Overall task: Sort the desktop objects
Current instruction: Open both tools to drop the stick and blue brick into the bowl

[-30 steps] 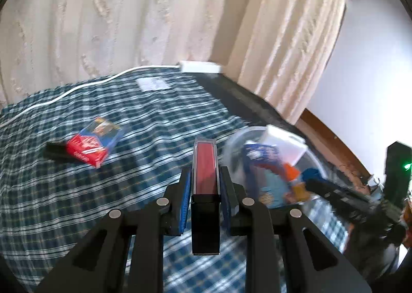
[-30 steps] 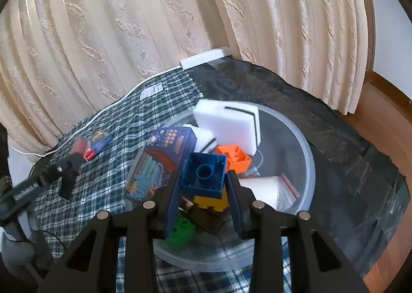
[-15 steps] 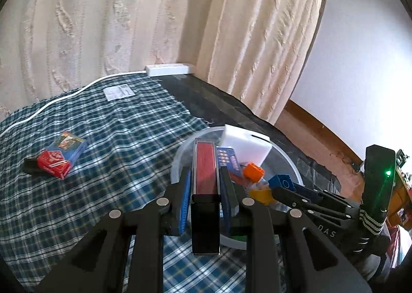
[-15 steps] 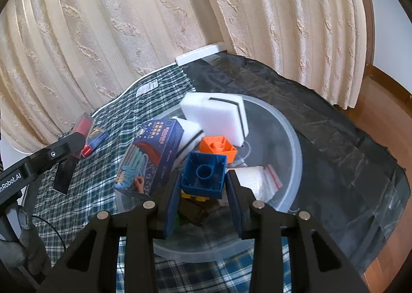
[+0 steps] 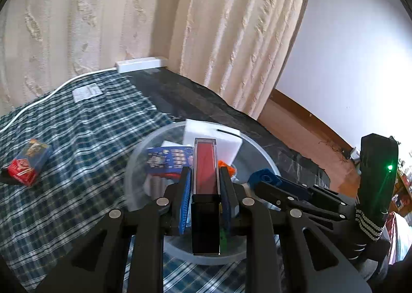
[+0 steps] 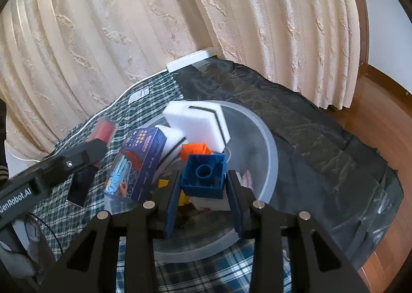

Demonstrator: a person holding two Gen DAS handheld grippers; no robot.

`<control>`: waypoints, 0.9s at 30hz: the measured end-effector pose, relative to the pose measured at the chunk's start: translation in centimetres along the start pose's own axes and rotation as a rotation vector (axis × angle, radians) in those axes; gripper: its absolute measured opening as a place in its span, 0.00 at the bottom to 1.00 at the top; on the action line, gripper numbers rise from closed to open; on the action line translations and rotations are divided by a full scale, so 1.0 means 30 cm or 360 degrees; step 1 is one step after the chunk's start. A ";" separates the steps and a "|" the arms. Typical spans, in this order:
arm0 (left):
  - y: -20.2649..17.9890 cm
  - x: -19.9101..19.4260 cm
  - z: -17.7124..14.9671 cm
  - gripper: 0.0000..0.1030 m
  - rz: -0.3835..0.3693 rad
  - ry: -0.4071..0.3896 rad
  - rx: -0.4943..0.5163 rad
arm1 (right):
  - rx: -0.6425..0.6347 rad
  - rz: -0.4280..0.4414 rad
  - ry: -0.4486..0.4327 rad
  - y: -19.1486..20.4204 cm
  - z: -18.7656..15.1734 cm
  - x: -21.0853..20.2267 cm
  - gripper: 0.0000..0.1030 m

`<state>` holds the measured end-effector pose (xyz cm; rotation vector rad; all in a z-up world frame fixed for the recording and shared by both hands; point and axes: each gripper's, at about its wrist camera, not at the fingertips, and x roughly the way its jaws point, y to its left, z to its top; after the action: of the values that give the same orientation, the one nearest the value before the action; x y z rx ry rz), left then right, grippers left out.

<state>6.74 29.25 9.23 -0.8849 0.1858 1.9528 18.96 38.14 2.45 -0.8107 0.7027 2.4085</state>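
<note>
Over the bowl [image 6: 267, 154], both grippers, each loaded. Left gripper [image 5: 204, 185] clamped narrow on a slim red case [image 5: 205, 164], black at its near end, gripped by the long sides so it juts straight ahead past the fingertips; probably held so in order to slide in end-first among the things already piled there. Right gripper [image 6: 203, 185] closed on a blue brick [image 6: 204, 174], stud side toward the camera, pinched across two flat faces, a sound hold for a hard block. Both pitched downward and forward toward the bowl, the left coming in from the plaid-cloth side, the right from the near edge; tips near each other but apart.

Inside the bowl: white foam blocks [image 6: 198, 123] at the far side, a blue box [image 6: 139, 161] leaning on the left wall, an orange brick [image 6: 195, 150] just beyond the blue one, a yellow piece [image 6: 164, 185] partly hidden below. Crowded on the left, barer on the right, so likely the better spot for the brick.

Left out on the cloth [image 5: 77, 138], well apart from the bowl: a red-and-blue packet [image 5: 28, 164], not yet sorted. Near the curtain, a white power strip [image 5: 141, 64] with its cord.

Judged stage: about to drop both items; a clash between the two grippers looks like the chief risk.
</note>
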 end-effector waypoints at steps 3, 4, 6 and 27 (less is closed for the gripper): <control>-0.021 0.027 0.001 0.23 -0.0023 0.0017 0.0016 | -0.0005 -0.0017 -0.0010 -0.010 0.001 -0.002 0.38; -0.027 0.035 0.001 0.23 -0.0029 0.0022 0.0021 | -0.0002 -0.0019 -0.0012 -0.014 0.001 -0.001 0.38; -0.037 0.047 0.002 0.23 -0.0041 0.0031 0.0030 | 0.0005 -0.0022 -0.0013 -0.016 0.002 0.000 0.38; -0.050 0.052 0.019 0.57 -0.0126 -0.0041 -0.0002 | 0.0057 -0.0044 -0.0092 -0.032 0.030 -0.034 0.52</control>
<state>7.22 31.42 8.95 -0.8554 0.1326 1.8901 19.87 39.09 3.43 -0.7289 0.7050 2.3779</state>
